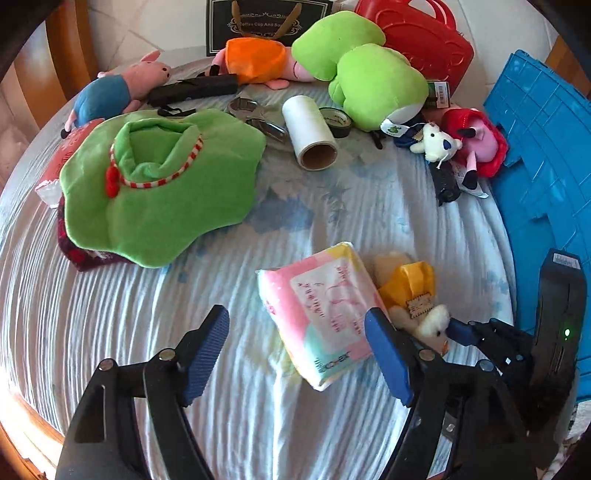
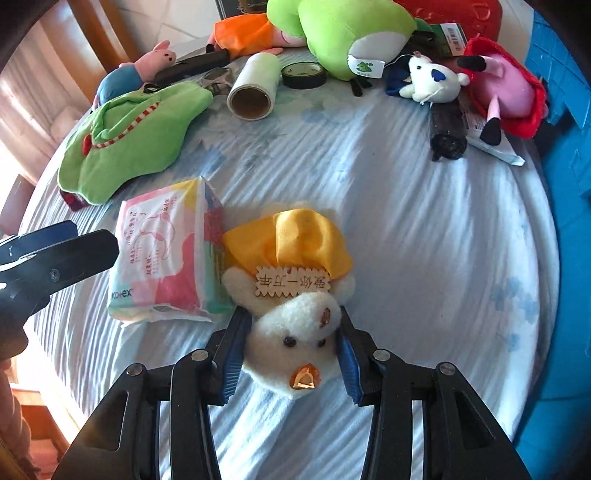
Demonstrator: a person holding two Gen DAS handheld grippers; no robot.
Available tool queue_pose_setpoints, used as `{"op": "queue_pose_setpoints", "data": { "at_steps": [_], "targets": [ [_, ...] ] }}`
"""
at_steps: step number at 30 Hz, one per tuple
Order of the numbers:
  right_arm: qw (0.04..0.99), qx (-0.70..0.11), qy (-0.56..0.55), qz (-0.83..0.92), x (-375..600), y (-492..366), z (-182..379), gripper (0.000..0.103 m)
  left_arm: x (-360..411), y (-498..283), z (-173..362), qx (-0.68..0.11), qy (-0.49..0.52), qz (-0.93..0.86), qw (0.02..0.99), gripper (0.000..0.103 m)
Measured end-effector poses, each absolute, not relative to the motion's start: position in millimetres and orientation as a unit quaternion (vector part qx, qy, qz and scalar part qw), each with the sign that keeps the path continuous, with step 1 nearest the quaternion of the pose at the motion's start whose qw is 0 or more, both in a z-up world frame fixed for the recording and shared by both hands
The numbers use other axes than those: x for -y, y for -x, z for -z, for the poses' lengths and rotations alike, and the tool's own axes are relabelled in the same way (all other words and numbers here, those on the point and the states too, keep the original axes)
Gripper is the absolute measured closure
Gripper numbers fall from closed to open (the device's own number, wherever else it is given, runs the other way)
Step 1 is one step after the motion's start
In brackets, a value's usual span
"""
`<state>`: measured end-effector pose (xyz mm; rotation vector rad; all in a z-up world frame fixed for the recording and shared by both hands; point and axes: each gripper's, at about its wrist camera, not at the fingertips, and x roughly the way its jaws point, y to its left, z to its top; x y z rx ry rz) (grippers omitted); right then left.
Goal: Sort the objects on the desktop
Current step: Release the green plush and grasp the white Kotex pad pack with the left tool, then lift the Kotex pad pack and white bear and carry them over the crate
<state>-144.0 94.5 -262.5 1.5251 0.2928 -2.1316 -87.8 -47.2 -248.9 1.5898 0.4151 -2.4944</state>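
Crate: blue plastic crate (image 1: 535,147) at the right edge of the cloth-covered table (image 1: 110,314); inside hidden in both views.
Case: red plastic case (image 1: 417,33) at the far edge, seen whole only from the left wrist; closed, contents unseen.
Pouch: green plush pouch (image 1: 159,184) at far left, mouth gaping, nothing visible in it.
Pack: pastel tissue pack (image 2: 166,254) flat on the cloth, touching the bear's yellow skirt; "Kotex" print readable only from the right wrist.
Bear: small cream plush bear (image 2: 295,295) in yellow, lying on the cloth, wooden tag across its chest.
Right gripper (image 2: 291,350): pads pressed on both sides of the bear's head.
Left gripper (image 1: 295,347): spread wide above the pack's near end, gripping nothing.
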Motion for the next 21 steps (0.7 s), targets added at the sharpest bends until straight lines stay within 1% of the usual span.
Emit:
{"op": "queue_pose_setpoints", "data": {
  "at_steps": [1,2,5,7,9,11,12,15,21],
  "targets": [
    [0.25,-0.105,-0.559,0.784,-95,145,263,0.056,41,93,253,-0.129,-0.534,0.832,0.081,0.027],
    [0.25,-0.104,-0.558,0.785,-96,145,262,0.05,37,99,259,-0.126,-0.541,0.827,0.087,0.027],
    [0.244,-0.113,-0.553,0.789,-100,147,261,0.041,30,108,277,-0.143,-0.561,0.812,0.071,0.027],
    [0.248,-0.116,-0.55,0.79,-102,149,261,0.041,26,106,280,-0.13,-0.555,0.819,0.07,0.027],
    [0.255,-0.123,-0.544,0.79,-99,151,261,0.046,27,104,279,-0.127,-0.55,0.823,0.061,0.028],
    [0.263,-0.129,-0.544,0.787,-95,151,262,0.056,30,102,279,-0.128,-0.547,0.826,0.054,0.034],
    [0.263,-0.135,-0.542,0.787,-93,150,262,0.059,30,102,277,-0.123,-0.544,0.828,0.053,0.037],
    [0.258,-0.138,-0.526,0.799,-94,148,250,0.06,32,98,267,-0.111,-0.533,0.837,0.048,0.044],
    [0.236,-0.127,-0.489,0.83,-97,145,203,0.061,39,95,222,-0.09,-0.484,0.87,0.041,0.046]
  ]
}}
